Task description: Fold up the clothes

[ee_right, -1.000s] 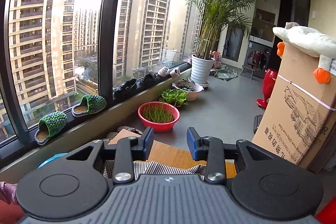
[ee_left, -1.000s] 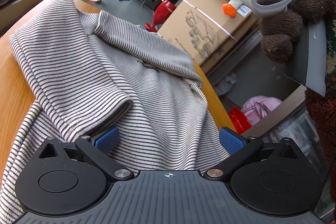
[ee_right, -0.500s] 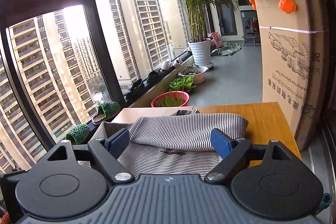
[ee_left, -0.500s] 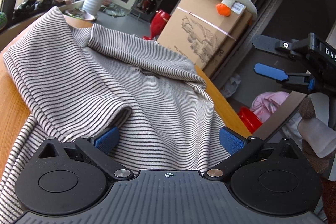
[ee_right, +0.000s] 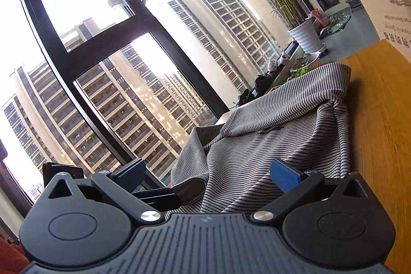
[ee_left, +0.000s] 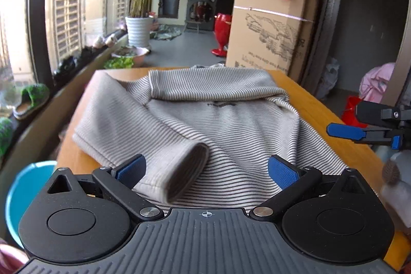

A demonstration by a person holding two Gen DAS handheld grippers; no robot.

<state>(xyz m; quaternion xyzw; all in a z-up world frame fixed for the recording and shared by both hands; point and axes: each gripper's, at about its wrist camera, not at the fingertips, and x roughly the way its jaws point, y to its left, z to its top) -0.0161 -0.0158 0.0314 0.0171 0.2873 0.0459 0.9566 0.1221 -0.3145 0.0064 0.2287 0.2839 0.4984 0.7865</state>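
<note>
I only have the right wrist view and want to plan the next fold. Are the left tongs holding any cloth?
Observer: No. The left tongs are open and empty; a folded-over sleeve's cuff lies just ahead, between their fingers.
Operator: Anything near the table's left side that I should avoid?
Observer: A blue bucket sits below the table, off its near left corner.
Operator: How do my own tongs look from outside?
Observer: The right tongs are open, by the table's right edge, and seem clear of the striped top.
</note>
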